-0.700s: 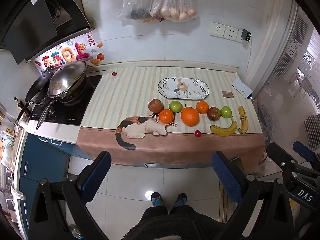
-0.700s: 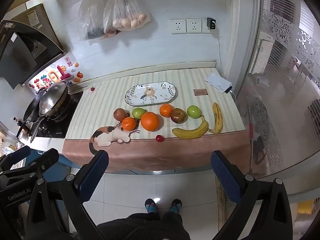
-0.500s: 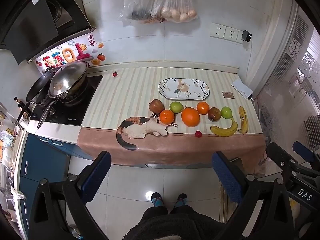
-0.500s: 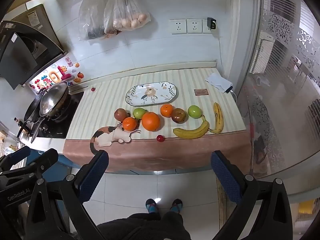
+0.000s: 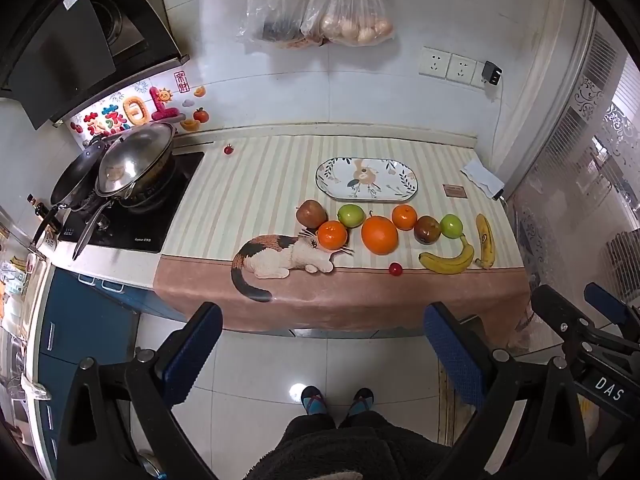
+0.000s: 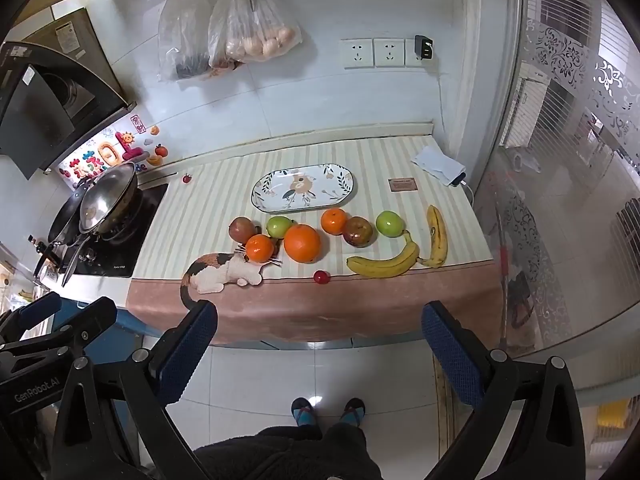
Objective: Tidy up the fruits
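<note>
Fruit lies in a row on the striped counter cloth: a large orange [image 5: 379,235] [image 6: 302,243], two smaller oranges [image 5: 332,235] [image 5: 404,217], two green apples [image 5: 351,215] [image 5: 451,225], two reddish-brown fruits [image 5: 310,213] [image 5: 427,229], two bananas [image 5: 448,261] [image 5: 485,241] and a small red cherry tomato [image 5: 395,269]. An oval patterned plate [image 5: 366,179] [image 6: 303,188] sits empty behind them. My left gripper [image 5: 320,344] and right gripper [image 6: 320,340] are both open and empty, held back from the counter above the floor.
A stove with a lidded wok [image 5: 132,164] stands at the left. Plastic bags [image 5: 320,12] hang on the wall. A folded cloth [image 5: 482,176] and a small card [image 5: 454,191] lie at the back right. Another tiny tomato [image 5: 228,149] lies near the wall. A glass door [image 6: 560,200] is at the right.
Both grippers have drifted very slightly; the fruit and plate have not moved, and the jaws stay open.
</note>
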Demonstrator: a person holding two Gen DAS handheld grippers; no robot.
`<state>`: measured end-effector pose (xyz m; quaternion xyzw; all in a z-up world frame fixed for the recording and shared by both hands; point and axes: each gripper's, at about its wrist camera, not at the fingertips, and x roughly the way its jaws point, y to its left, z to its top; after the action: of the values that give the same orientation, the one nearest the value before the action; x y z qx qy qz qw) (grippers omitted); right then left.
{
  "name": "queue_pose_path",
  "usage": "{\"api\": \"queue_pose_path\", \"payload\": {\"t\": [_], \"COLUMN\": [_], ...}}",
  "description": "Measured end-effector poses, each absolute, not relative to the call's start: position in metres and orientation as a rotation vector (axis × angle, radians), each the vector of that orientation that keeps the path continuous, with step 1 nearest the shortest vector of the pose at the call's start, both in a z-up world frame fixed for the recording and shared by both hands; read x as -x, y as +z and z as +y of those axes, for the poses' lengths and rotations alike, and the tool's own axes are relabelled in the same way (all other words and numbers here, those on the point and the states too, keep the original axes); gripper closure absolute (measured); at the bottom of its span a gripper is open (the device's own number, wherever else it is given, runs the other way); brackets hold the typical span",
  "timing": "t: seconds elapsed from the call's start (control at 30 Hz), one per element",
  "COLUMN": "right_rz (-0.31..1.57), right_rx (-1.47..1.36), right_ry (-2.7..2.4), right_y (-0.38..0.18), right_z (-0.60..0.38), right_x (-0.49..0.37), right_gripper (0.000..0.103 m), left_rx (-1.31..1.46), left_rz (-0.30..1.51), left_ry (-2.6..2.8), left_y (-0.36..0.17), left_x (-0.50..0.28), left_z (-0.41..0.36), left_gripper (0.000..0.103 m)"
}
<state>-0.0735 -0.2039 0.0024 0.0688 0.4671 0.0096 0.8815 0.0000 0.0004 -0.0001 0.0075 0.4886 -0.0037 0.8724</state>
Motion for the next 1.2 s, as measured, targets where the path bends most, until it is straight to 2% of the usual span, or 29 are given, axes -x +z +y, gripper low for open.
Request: {"api": "queue_pose_path", "payload": {"t": [1.2], "right_rz": [0.965], "right_rx": [-0.148], "right_ry": [0.019], "right_y": [0.0071], "right_z": [-0.2030], "right_x": [0.0744], "right_gripper": [0.000], "left_rx": [-0.014], "left_rz": [1.017], "left_ry": [-0.009], "left_y": [0.0060], "left_x": [-0.0006], "left_z": [-0.0026], "left_gripper": [0.000]}}
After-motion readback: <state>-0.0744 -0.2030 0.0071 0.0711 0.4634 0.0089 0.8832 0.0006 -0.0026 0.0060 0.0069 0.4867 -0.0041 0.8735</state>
